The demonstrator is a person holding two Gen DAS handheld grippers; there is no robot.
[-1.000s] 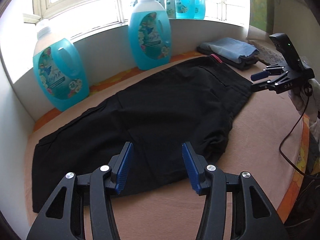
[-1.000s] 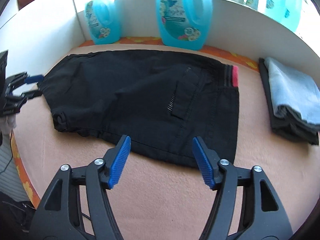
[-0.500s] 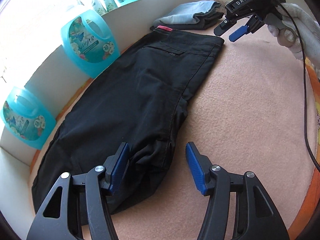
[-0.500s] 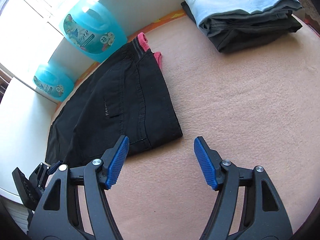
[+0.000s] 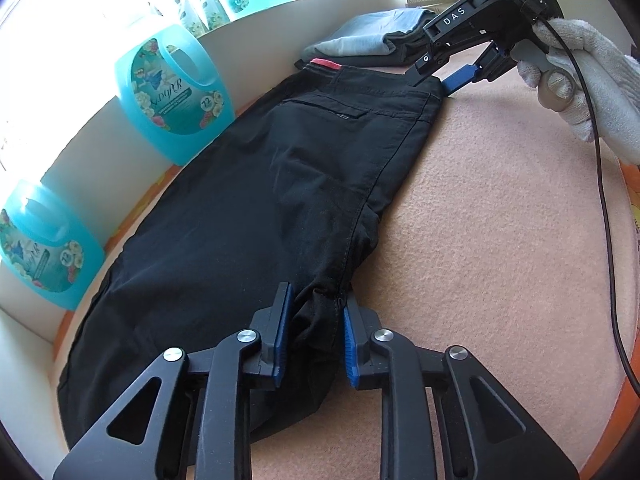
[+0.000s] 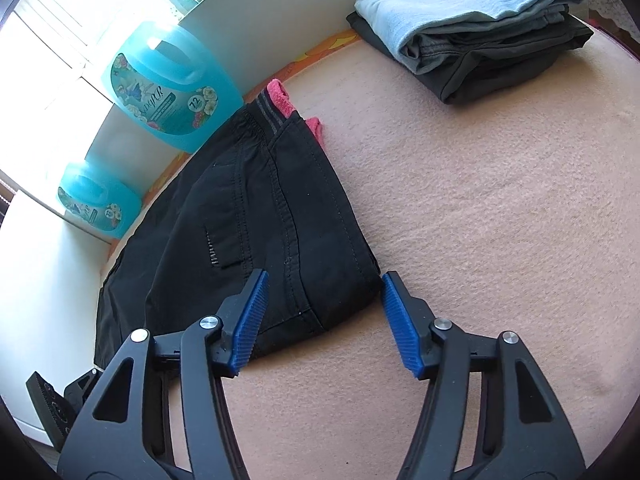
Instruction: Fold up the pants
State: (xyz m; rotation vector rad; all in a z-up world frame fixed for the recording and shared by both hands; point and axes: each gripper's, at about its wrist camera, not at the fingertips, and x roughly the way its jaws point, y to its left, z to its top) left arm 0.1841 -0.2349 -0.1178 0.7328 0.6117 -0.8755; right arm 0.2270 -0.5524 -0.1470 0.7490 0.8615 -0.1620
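Flat on the peach-coloured fleece surface (image 6: 480,216) lie the black pants (image 5: 280,200), stretched lengthwise along the white ledge wall, their waistband end with its pink-red trim (image 6: 280,96) toward the stack of folded clothes and the legs running away toward the other side. A back pocket with a short zip faces up near the waist. At the crotch seam the fabric is bunched into a ridge, and the left gripper (image 5: 312,320) is closed down on that ridge — its blue pads (image 5: 282,332) press the gathered cloth from both sides, with only the fabric's thickness between them. The right gripper (image 6: 320,320) sits at the waist corner nearest the camera, its jaws spread wide; one blue pad lies over the black cloth beside the hem, the other rests on the fleece just past the corner, so the corner sits between them and is not pinched. In the left wrist view the same tool shows from afar, held by a hand in a white glove (image 5: 580,76) with a black cable (image 5: 600,200) trailing across the fleece. Beyond the waistband, well apart from it, is a folded pile (image 6: 472,28) of light-blue and dark-grey garments. Two turquoise detergent jugs (image 5: 172,92) stand against the ledge wall beside the pants, with more bottles on the sill above.
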